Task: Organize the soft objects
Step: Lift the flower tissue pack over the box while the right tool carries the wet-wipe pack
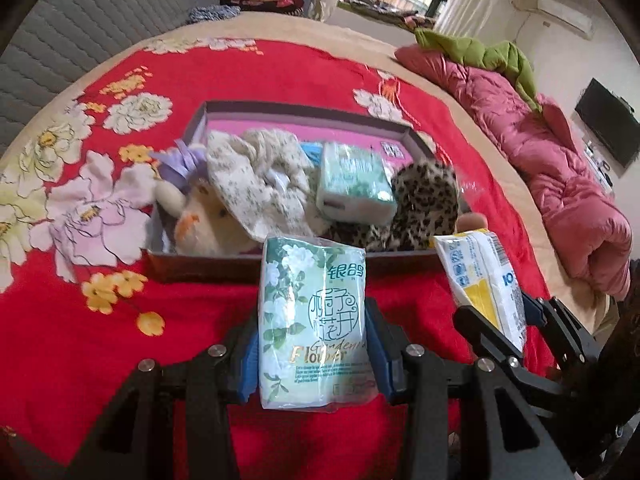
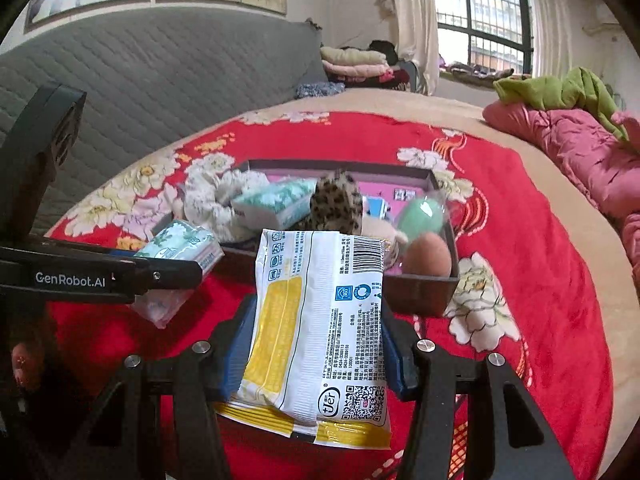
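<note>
Left wrist: left tongs [image 1: 312,344] clamp green tissue pack [image 1: 312,320]; right tongs [image 2: 316,344] clamp yellow-white pack [image 2: 320,328].

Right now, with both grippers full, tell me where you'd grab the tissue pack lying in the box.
Take the tissue pack across its two long sides, coming from above. It lies tilted on top of the clothes, so its broad face is bare, while the leopard cloth crowds its right end.
</note>
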{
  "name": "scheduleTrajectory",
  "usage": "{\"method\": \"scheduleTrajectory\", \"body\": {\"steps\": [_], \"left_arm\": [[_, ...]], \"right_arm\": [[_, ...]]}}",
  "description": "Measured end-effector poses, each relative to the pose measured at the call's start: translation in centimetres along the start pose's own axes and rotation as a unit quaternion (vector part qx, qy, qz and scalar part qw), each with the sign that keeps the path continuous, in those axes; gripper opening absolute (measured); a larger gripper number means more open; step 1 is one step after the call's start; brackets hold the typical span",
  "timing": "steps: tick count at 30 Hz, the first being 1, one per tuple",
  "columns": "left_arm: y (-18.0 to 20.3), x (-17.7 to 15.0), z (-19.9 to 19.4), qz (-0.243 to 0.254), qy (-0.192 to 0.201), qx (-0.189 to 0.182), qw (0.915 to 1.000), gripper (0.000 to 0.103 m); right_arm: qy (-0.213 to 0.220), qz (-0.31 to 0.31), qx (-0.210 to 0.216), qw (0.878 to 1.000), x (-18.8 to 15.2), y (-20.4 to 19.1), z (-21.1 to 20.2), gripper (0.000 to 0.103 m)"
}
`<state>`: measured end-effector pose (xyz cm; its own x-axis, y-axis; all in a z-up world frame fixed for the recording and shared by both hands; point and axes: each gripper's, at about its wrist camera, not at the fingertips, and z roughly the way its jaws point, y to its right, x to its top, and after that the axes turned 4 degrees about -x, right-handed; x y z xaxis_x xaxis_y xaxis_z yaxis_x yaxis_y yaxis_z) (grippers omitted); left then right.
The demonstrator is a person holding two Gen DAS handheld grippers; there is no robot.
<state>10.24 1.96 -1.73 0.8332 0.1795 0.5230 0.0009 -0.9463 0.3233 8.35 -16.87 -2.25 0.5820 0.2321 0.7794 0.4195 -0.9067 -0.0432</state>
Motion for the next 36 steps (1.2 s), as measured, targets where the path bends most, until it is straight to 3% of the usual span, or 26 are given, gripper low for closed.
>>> {"method": "scheduleTrajectory", "body": {"steps": [15, 27, 36], "left_arm": [[1.4, 2.2, -0.5, 0.012, 0.033, 0.013, 0.9993, 0.045], [1.9, 4.4, -0.1, 0.019, 0.050, 0.017, 0.9984, 0.045], [0.2, 6.8, 1.0, 0.010, 0.062, 0.040, 0.9972, 0.045]], "right_arm": [[0.057, 0.019, -0.020, 0.998, 2.7, 2.4, -1.5, 0.056], [0.068, 0.034, -0.034, 0.997, 3.9, 4.0, -0.2, 0.056], [0.077, 0.034, -0.040, 0.996, 5.5, 4.7, 1.6, 0.056]]}}
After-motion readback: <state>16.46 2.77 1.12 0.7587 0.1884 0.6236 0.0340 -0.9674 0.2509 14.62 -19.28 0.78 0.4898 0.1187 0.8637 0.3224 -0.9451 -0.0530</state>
